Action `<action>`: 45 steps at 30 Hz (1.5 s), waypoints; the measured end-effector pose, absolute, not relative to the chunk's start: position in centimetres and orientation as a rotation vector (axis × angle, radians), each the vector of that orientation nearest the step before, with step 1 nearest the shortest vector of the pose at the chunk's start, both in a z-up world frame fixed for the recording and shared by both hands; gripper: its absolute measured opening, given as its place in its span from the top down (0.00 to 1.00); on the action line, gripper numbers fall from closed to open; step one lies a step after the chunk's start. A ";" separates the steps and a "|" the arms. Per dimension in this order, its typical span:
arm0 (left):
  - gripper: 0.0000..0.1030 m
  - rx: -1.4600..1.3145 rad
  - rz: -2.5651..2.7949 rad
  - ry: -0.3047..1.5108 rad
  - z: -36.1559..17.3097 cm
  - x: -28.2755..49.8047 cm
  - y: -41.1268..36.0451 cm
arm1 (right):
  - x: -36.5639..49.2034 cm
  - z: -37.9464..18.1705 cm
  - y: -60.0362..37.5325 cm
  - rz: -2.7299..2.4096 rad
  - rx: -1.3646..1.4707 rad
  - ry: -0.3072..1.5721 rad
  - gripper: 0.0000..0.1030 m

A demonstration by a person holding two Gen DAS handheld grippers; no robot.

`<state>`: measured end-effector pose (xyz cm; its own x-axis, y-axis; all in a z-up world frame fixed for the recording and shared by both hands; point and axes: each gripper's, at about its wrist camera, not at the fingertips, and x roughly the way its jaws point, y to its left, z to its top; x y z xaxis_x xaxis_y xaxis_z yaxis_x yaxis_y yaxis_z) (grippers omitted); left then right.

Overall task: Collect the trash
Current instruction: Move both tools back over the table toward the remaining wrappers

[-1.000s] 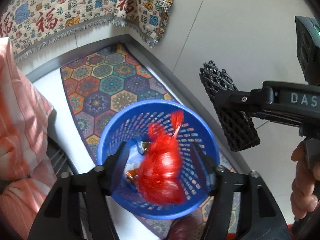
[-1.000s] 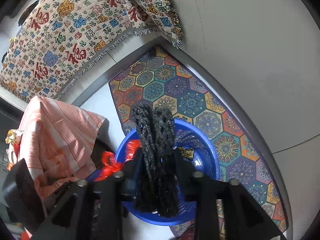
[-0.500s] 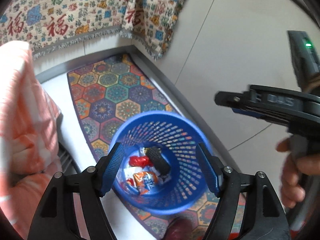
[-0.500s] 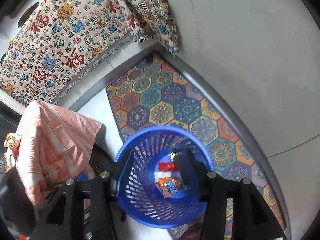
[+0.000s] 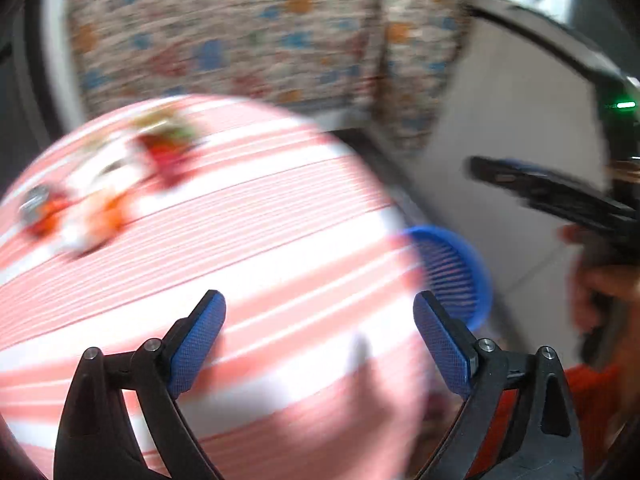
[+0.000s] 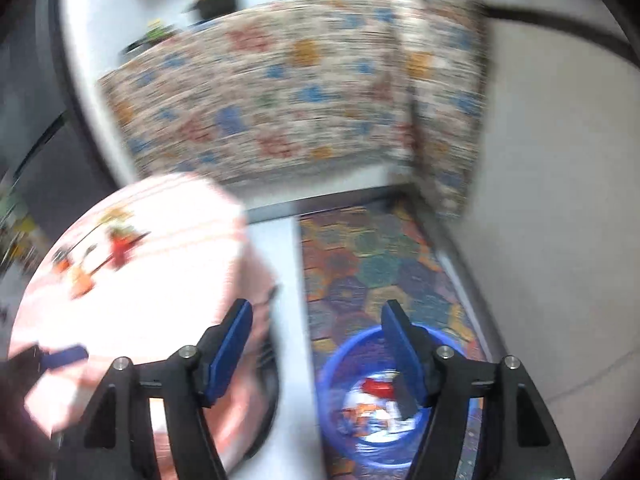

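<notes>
Lying at the far left of the round striped surface [image 5: 280, 240], a blurred cluster of wrappers [image 5: 100, 192] sits well ahead and left of the left tongs [image 5: 318, 344], whose jaws are opening with nothing between them. Right of that surface stands the blue basket [image 5: 460, 268], past the right-hand blue pad [image 5: 440, 344]. From the right wrist, the same wrappers [image 6: 100, 256] lie far left; the right tongs [image 6: 316, 344] are opening too, empty, and the basket [image 6: 340, 356] holding collected trash [image 6: 372, 408] sits low, below their right pad.
</notes>
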<state>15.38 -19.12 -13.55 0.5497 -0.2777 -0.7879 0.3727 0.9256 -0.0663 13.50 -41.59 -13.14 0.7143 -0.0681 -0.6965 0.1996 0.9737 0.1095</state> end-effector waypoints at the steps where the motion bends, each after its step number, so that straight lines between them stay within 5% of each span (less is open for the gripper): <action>1: 0.07 0.130 -0.326 0.922 -14.3 15.7 -16.7 | 13.9 -13.0 -39.5 -0.111 0.153 0.765 0.32; 13: 0.00 0.087 -0.075 0.928 -18.0 20.6 0.5 | 20.0 -19.0 -20.5 0.135 0.027 0.954 0.28; 24: 0.00 0.096 -0.128 0.930 -18.1 23.9 2.6 | 23.7 -19.7 -17.5 0.066 -0.042 0.917 0.09; 45: 0.01 0.096 -0.134 0.929 -17.9 23.6 2.8 | 24.2 -19.8 -17.4 0.063 -0.042 0.921 0.07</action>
<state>23.61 2.81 -17.95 0.5911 -0.0732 -0.8033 0.1561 0.9874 0.0248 24.16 -17.40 -19.76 0.6034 0.0364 -0.7966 -0.0726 0.9973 -0.0095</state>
